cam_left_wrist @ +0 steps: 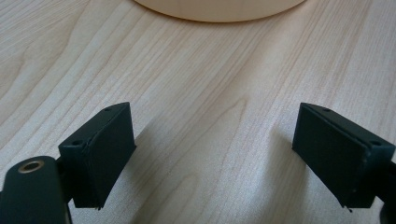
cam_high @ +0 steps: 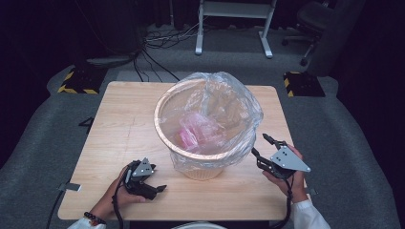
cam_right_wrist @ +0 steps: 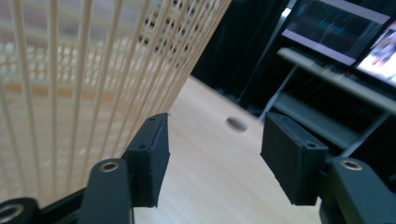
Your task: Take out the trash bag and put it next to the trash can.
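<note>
A cream slatted basket (cam_high: 165, 139) stands in the middle of the wooden table (cam_high: 122, 124), lined with a clear plastic bag (cam_high: 229, 102) that drapes over its rim. Something pink and crumpled (cam_high: 193, 130) lies inside the bag. My left gripper (cam_high: 157, 178) rests low on the table at the front left of the basket, open; in the left gripper view its jaws (cam_left_wrist: 215, 154) stand wide apart over bare wood, with the basket's base (cam_left_wrist: 219, 8) ahead. My right gripper (cam_high: 260, 144) hangs open beside the basket's right wall (cam_right_wrist: 70, 93), nothing between its pads (cam_right_wrist: 215, 158).
Behind the table, on grey carpet, are loose cables (cam_high: 157, 40), a white desk frame (cam_high: 234, 28), an office chair (cam_high: 313, 24) and two yellow-black striped blocks (cam_high: 76, 81). The right gripper view shows a small hole (cam_right_wrist: 236, 123) in the tabletop and monitors (cam_right_wrist: 345, 32) beyond.
</note>
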Demonstrator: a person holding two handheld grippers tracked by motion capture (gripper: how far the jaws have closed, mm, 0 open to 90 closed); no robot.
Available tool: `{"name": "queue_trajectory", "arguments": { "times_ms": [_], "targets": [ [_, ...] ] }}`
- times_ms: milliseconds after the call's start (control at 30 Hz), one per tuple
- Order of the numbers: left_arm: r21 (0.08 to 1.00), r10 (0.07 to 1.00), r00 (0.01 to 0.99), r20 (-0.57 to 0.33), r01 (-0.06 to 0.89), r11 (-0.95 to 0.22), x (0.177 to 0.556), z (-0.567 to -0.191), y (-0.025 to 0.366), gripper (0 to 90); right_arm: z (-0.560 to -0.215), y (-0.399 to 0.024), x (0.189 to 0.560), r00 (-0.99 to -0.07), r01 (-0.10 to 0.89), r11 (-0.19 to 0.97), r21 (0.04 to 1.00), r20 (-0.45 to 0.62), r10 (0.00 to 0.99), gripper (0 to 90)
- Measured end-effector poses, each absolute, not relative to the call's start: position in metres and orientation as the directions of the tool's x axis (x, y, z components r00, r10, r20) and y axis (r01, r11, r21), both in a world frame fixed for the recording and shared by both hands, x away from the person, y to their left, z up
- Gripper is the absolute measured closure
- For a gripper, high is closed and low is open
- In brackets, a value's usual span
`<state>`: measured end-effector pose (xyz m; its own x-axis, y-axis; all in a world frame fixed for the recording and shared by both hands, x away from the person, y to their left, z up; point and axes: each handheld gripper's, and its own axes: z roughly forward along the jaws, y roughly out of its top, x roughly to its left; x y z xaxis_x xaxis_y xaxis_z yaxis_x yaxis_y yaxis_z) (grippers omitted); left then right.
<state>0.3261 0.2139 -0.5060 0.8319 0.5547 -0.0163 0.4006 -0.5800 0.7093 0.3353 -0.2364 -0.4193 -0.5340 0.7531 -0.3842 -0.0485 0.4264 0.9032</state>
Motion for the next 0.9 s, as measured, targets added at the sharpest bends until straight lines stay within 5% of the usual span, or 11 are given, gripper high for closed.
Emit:
{"name": "queue_trajectory", "arguments": {
  "times_ms": [733,900],
  "targets": [
    [0.720,0.581,0.814,-0.005,0.406,-0.563,0.323,-0.504,0.211,16.3,-0.361,-0.222,0.305,-0.507,-0.299,0.388,0.872,-0.489,0.709,50.3],
    [0.757,0.613,0.779,0.133,0.320,-0.570,0.319,-0.487,0.207,18.9,-0.355,-0.220,0.302,-0.510,-0.323,0.381,0.866,-0.499,0.701,54.4]
  ]
}}
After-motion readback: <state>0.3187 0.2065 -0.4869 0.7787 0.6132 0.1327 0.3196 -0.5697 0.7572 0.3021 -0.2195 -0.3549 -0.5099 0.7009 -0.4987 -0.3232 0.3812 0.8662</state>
